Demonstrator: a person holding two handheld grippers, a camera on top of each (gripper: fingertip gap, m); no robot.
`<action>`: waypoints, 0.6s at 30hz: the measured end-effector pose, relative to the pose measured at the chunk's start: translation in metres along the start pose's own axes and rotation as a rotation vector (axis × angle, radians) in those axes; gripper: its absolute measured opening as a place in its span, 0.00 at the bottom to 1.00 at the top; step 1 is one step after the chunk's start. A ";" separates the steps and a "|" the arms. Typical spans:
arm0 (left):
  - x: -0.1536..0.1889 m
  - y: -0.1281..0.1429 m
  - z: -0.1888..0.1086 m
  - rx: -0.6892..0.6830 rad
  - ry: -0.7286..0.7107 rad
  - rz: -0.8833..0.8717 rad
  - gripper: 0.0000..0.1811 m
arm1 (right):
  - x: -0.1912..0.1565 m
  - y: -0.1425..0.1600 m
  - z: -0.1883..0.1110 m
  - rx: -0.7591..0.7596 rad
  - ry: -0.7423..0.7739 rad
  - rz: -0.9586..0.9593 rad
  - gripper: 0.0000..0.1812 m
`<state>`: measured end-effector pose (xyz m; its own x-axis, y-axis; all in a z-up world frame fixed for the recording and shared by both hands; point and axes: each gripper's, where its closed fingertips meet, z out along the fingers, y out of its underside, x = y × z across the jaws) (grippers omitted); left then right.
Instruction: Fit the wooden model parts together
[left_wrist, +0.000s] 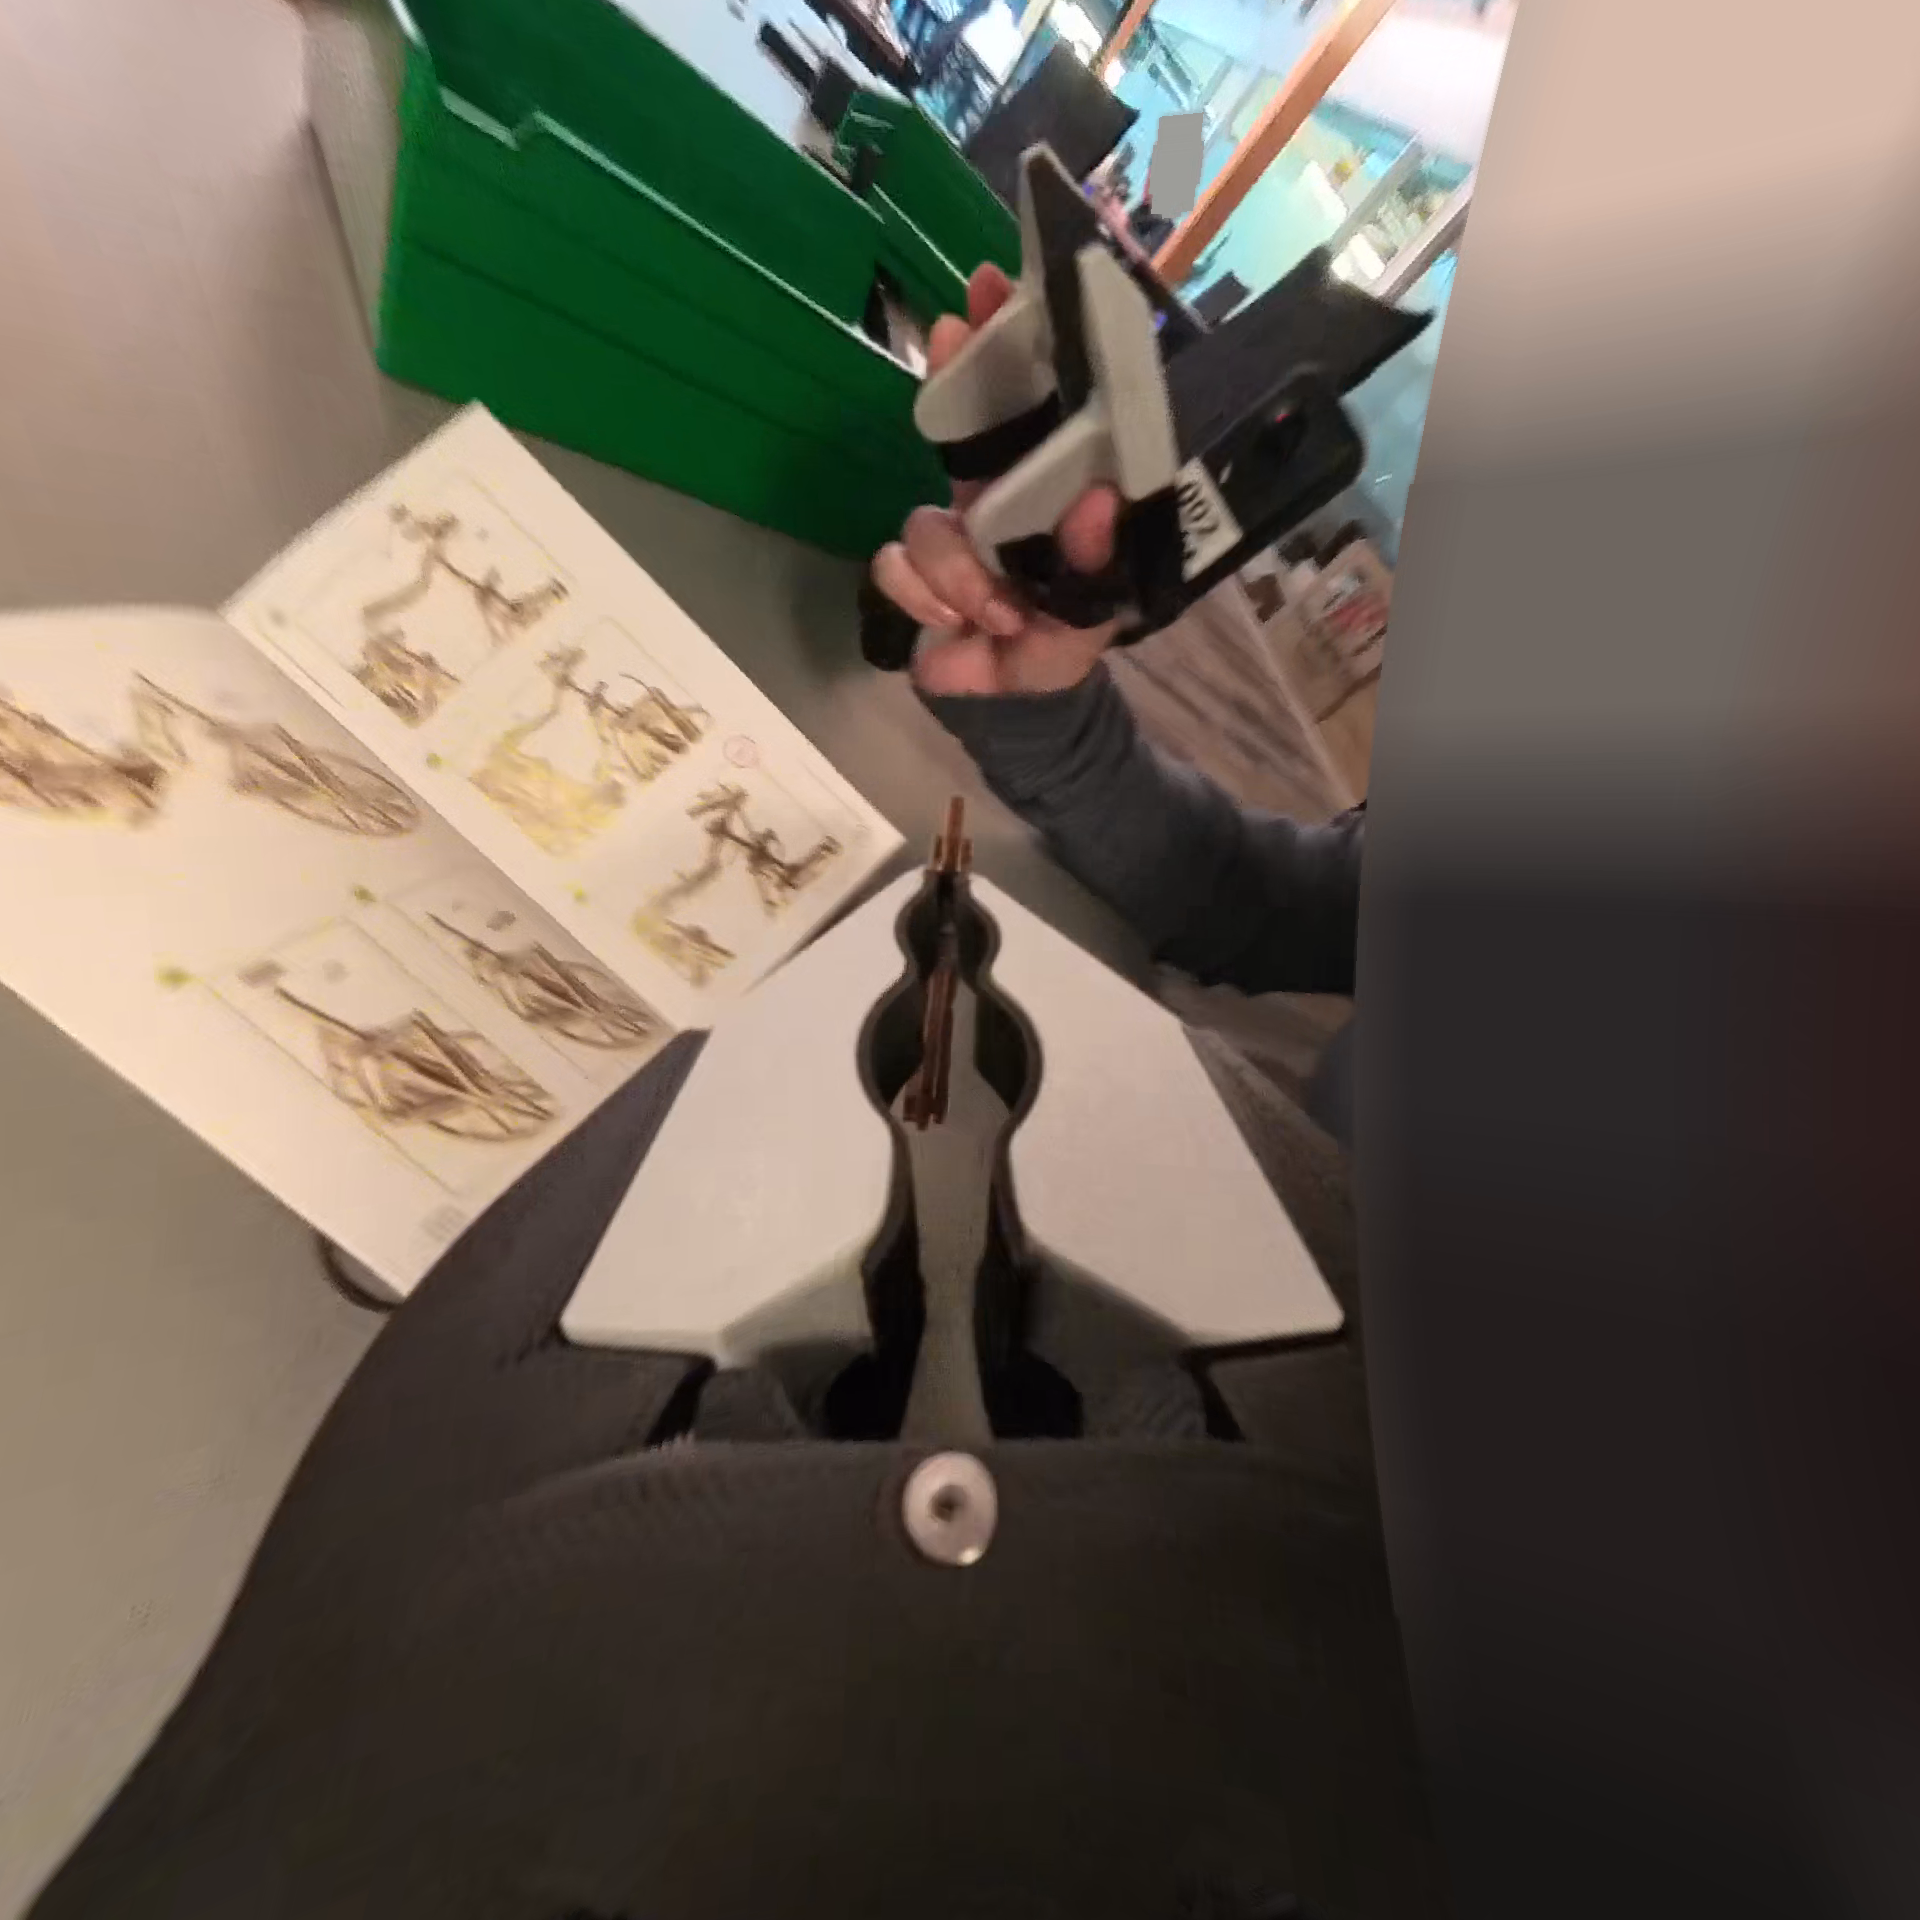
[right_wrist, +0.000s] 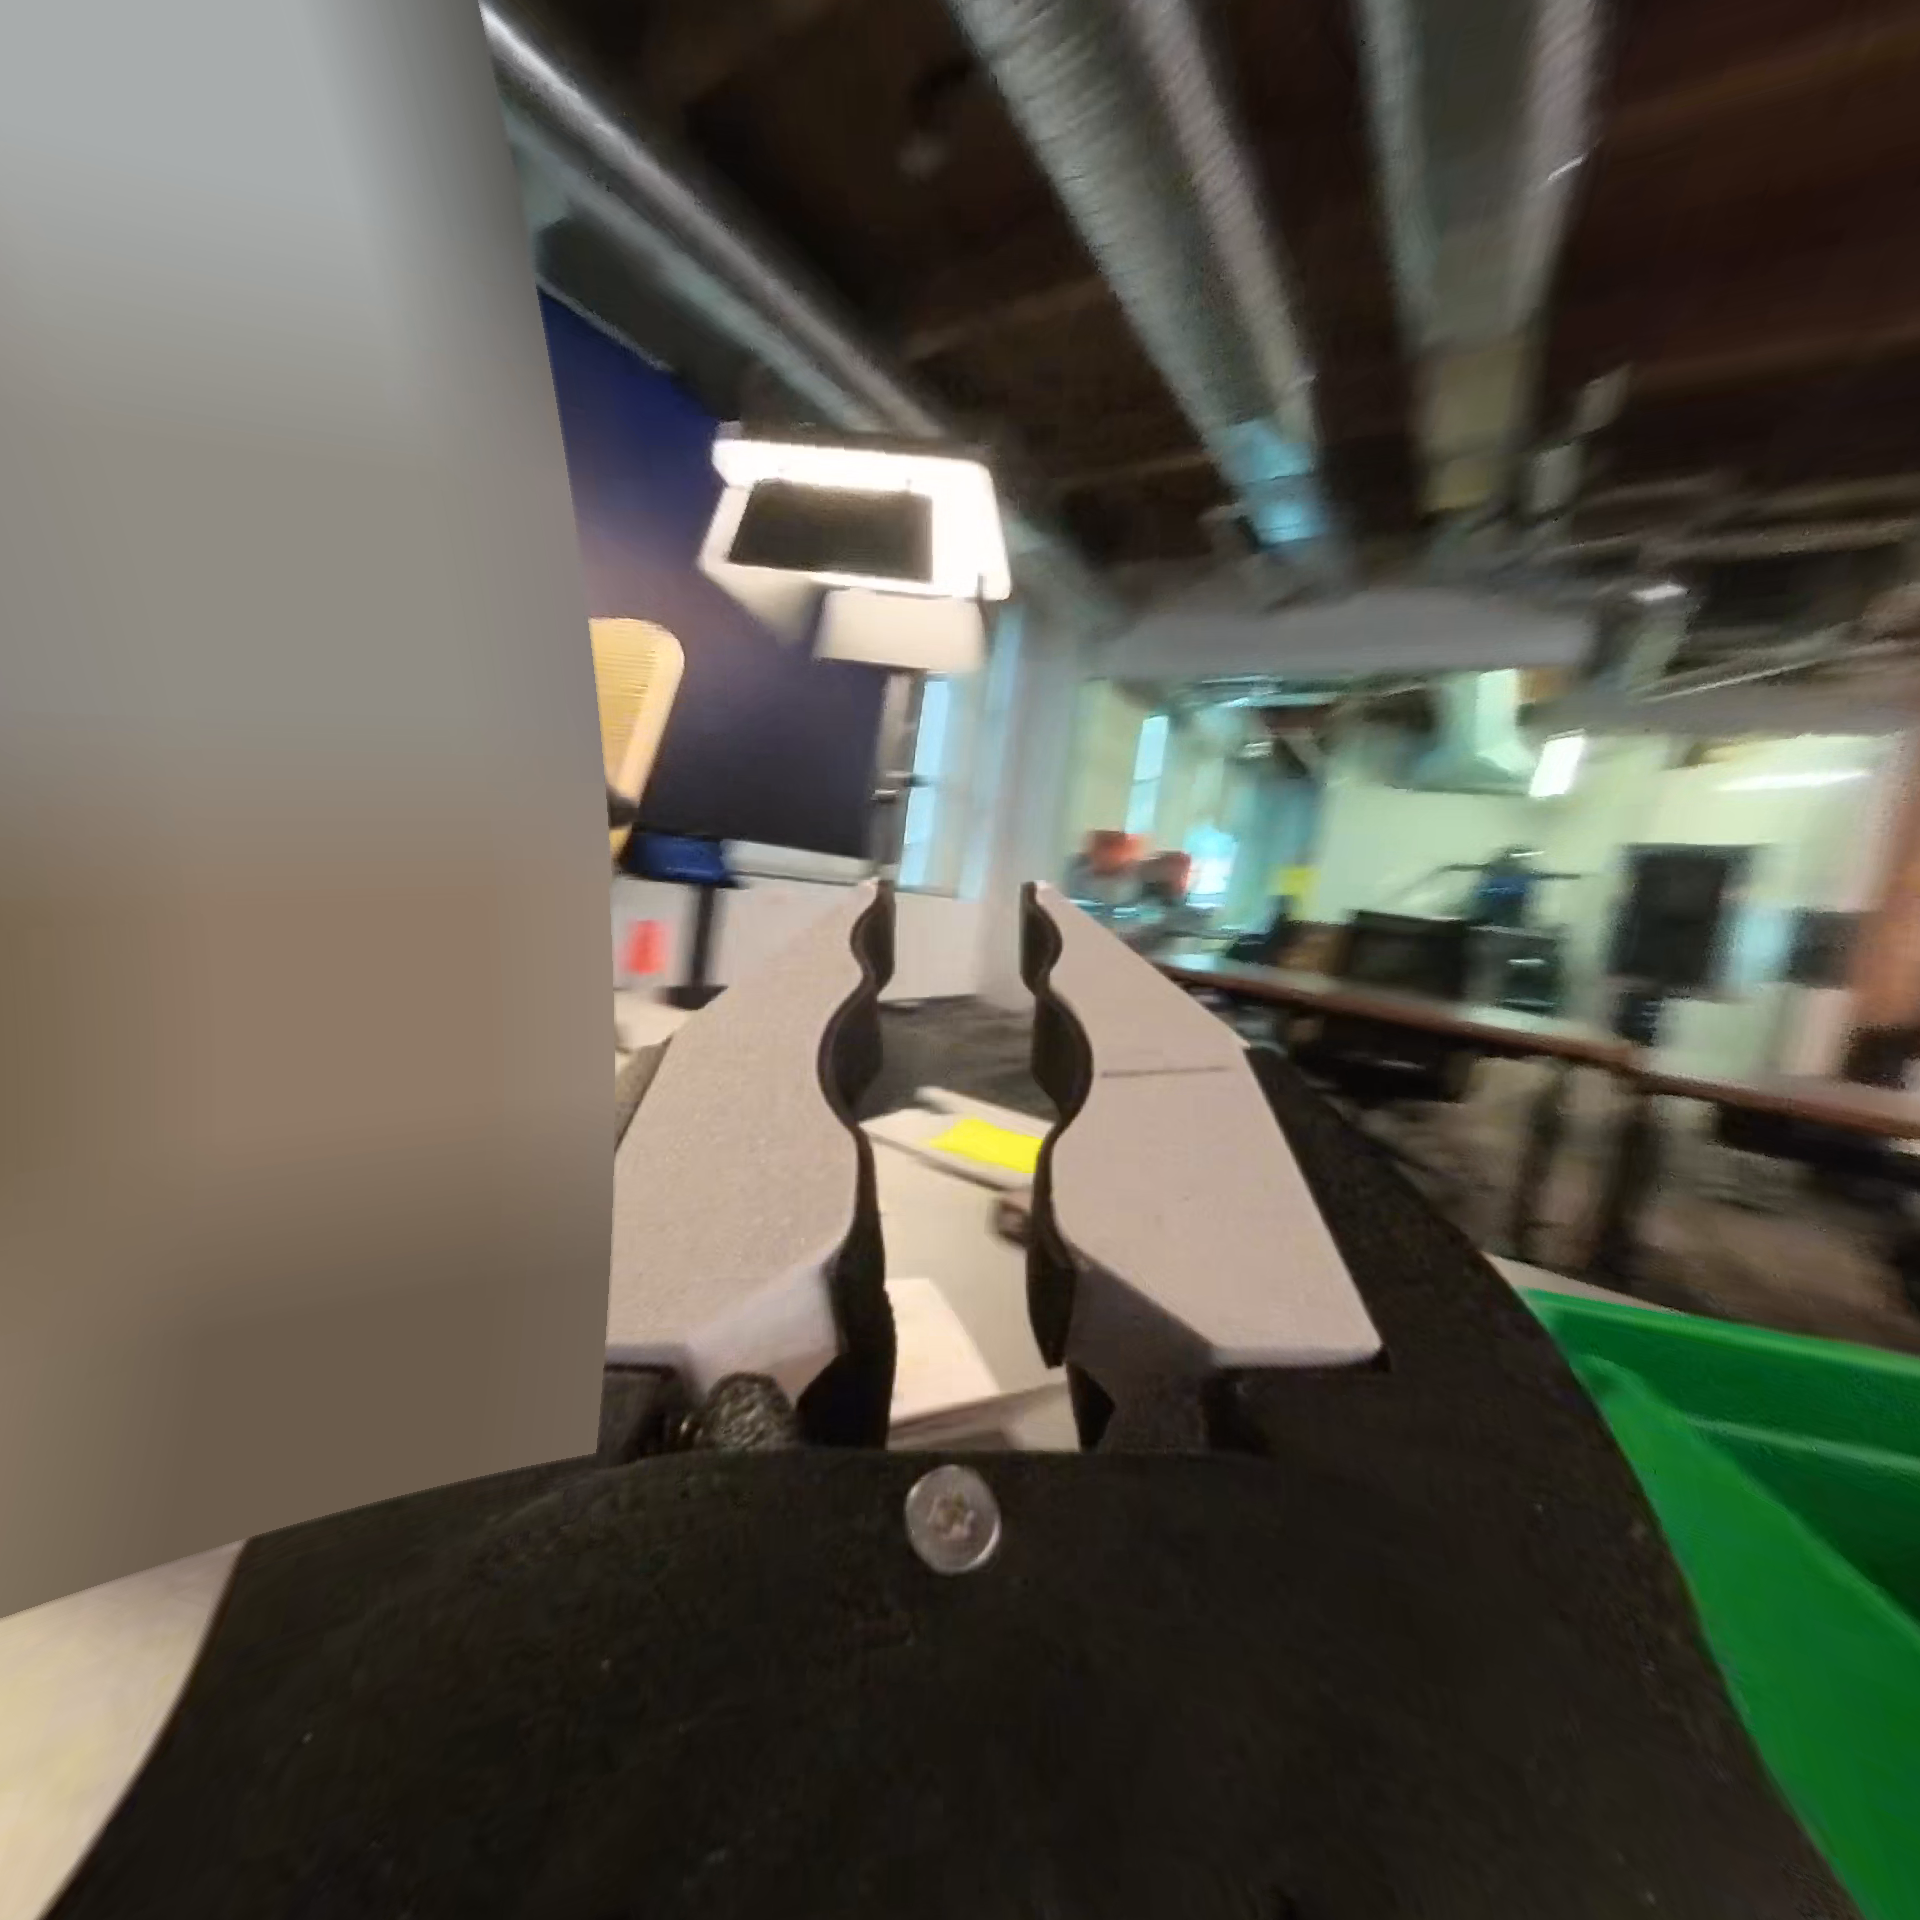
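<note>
No legible writing anywhere.

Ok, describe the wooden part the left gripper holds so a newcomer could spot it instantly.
Start at the open instruction booklet on the grey table; just right of it are the left gripper's pale fingers. Clamped edge-on between them is the wooden model part: a thin, dark-brown notched strip, the only real wood here.

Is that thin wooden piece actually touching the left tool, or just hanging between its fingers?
Touching. In the left wrist view the left tool has its fingers closed onto the wooden piece, pinching it near the tips with no gap.
</note>
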<state>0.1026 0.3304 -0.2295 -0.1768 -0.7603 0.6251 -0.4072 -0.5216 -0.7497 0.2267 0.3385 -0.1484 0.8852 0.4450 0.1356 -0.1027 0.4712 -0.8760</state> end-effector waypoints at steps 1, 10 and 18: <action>0.004 0.001 -0.004 -0.016 0.021 -0.066 0.00 | 0.010 0.001 -0.003 -0.002 0.066 -0.047 0.11; -0.030 0.067 -0.030 -0.288 -0.176 -0.405 0.01 | -0.016 0.045 0.007 -0.226 0.040 -0.264 0.15; -0.061 0.058 -0.041 -0.157 -0.502 -0.261 0.11 | -0.049 0.132 -0.001 -0.699 -0.127 -0.309 0.10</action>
<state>0.0530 0.3627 -0.3022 0.3777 -0.7246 0.5765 -0.5146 -0.6819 -0.5198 0.1705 0.3781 -0.2714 0.7637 0.4753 0.4369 0.4884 0.0172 -0.8725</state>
